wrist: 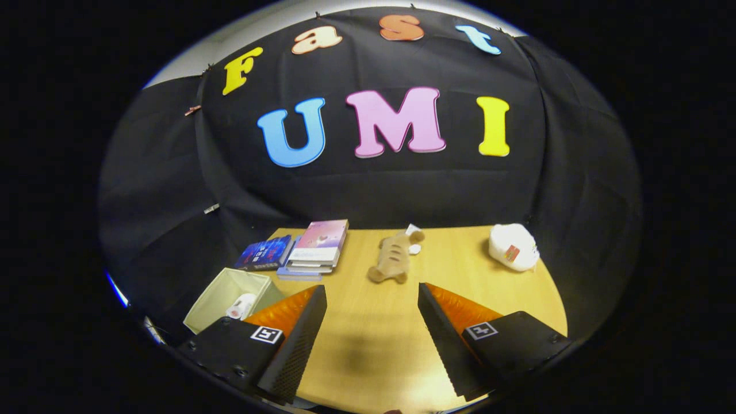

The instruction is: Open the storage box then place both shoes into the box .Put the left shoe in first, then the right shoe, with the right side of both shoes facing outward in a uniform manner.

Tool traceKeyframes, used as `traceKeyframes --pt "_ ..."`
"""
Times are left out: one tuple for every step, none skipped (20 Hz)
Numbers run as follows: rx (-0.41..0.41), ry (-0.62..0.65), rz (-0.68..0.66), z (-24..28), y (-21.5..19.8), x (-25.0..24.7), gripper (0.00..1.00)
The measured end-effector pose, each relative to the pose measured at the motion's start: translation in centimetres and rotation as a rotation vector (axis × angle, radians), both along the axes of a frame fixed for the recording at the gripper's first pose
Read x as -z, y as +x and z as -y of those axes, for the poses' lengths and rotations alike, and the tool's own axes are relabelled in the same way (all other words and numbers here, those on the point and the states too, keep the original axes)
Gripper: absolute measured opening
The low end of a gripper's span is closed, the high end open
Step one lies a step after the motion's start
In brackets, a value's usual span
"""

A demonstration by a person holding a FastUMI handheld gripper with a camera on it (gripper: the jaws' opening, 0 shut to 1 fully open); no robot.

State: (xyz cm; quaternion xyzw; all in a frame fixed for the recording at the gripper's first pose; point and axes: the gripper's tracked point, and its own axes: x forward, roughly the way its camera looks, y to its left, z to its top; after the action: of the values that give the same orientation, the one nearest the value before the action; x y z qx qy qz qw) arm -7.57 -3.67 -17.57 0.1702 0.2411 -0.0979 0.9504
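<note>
The gripper (pixel 372 299) hung above the table (pixel 368 345) with its fingers spread wide and nothing between them but bare wood; the box (pixel 221 296), pale and open-topped, sat at the table's near left corner, just beside and partly behind the left finger (pixel 299 339); a small white and pink thing (pixel 241 306) lay inside it, too small to tell what it was; beyond the left finger, near the wall, a stack of books (pixel 317 246) rested with a dark blue book (pixel 264 253) touching its left side; ahead of the gap between the fingers, slightly toward the right one, a tan plush toy (pixel 393 259) lay on the wood, a small white scrap (pixel 414 231) at its far end; a white bundle (pixel 513 247) sat well apart, beyond the right finger (pixel 443 339), near the table's far right edge; black cloth (pixel 402 190) closed off the back
</note>
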Motion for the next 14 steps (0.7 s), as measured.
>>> traceKeyframes --pt "0.006 -0.032 0.039 1.7 -0.3 -1.1 0.99" --pt "0.009 -0.059 0.074 3.1 -0.4 -2.1 0.99" --pt "0.005 -0.079 0.100 4.4 -0.7 -3.1 0.99" --pt "-0.004 -0.096 0.121 5.4 -1.0 -4.0 0.99" --pt "-0.015 -0.109 0.143 6.2 -1.3 -4.7 0.99" --pt "-0.023 -0.126 0.163 6.9 -1.4 -5.3 0.99" --pt "-0.036 -0.146 0.184 7.5 -1.5 -5.8 0.99" --pt "-0.053 -0.167 0.197 8.1 -1.8 -6.2 0.99" --pt "-0.071 -0.190 0.203 8.6 -2.4 -6.3 0.98" --pt "-0.087 -0.211 0.209 9.1 -2.9 -6.4 0.99" --pt "-0.106 -0.215 0.219 9.3 -3.3 -6.8 0.98" --pt "-0.126 -0.212 0.228 9.3 -3.5 -7.0 0.99" --pt "-0.145 -0.203 0.234 9.2 -3.7 -6.8 0.99" --pt "-0.162 -0.198 0.237 9.1 -3.8 -6.7 0.98"
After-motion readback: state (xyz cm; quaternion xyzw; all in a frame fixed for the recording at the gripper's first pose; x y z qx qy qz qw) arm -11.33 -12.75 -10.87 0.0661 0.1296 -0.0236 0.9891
